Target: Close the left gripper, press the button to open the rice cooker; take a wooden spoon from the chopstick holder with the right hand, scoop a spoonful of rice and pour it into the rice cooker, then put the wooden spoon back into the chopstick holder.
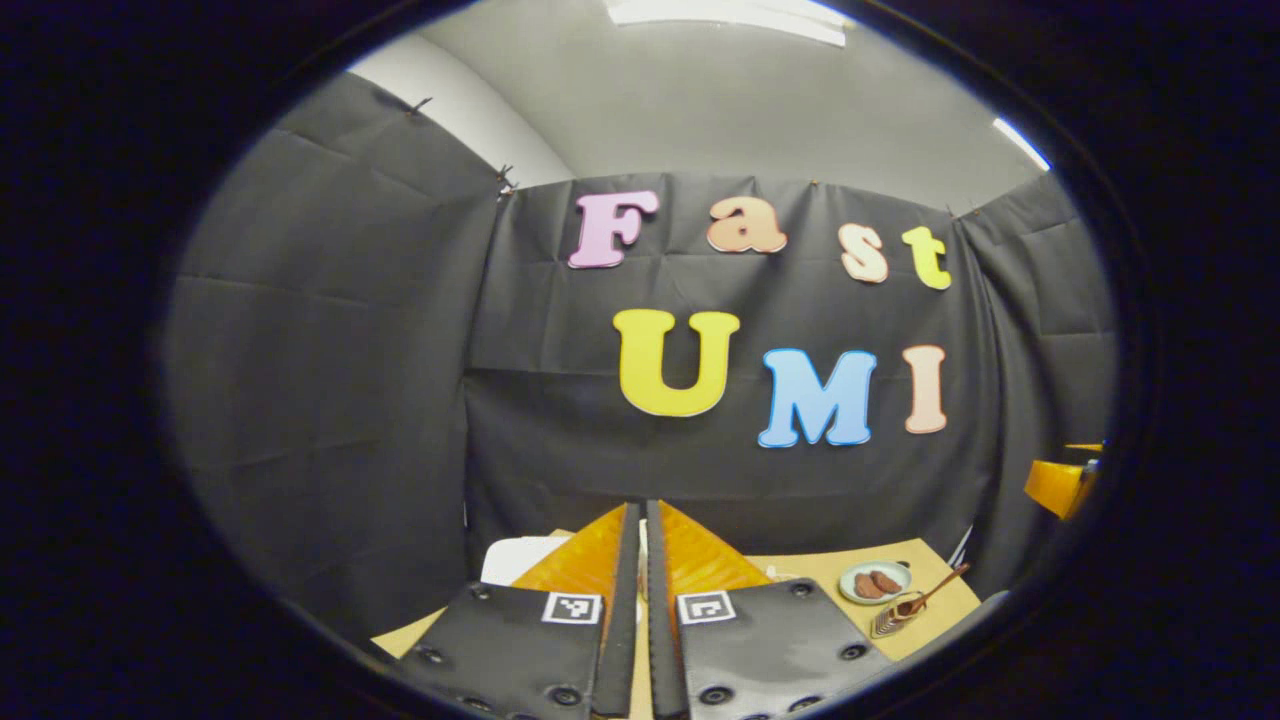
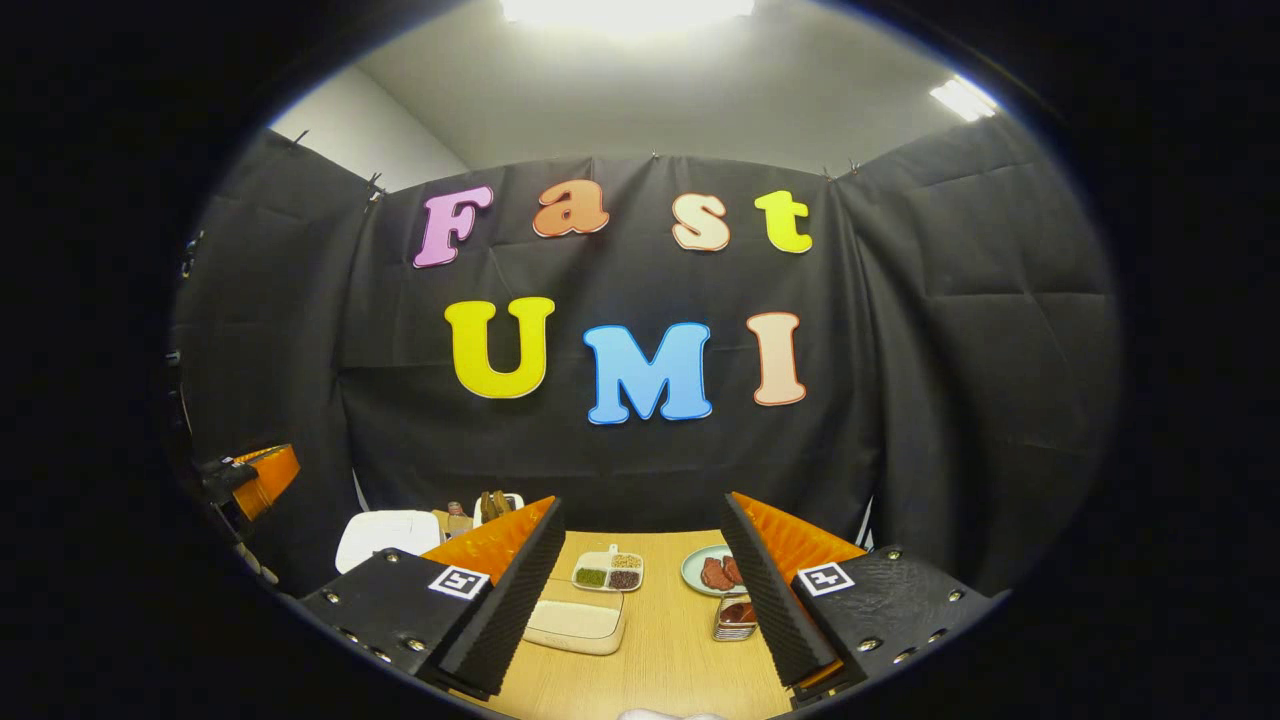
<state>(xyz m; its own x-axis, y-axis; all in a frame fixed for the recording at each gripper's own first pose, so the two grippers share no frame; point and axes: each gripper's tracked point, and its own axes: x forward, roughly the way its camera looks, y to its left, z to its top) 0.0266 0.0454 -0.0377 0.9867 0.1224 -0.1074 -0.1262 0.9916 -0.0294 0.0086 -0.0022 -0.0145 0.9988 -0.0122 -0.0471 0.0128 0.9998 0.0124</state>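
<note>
Already the left gripper (image 1: pixel 643 560) has its jaws closed on nothing, the right gripper (image 2: pixel 640 570) open; next comes pressing the cooker (image 2: pixel 388 535), at ten o'clock.

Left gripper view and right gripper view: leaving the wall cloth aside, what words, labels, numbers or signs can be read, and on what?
No readable text.
Square markers on the left tool: black-and-white coded patterns, no words or numbers.
Square markers on the right tool: the same, coded patterns only.
Cream box on the table: any print is too small to read.
</note>
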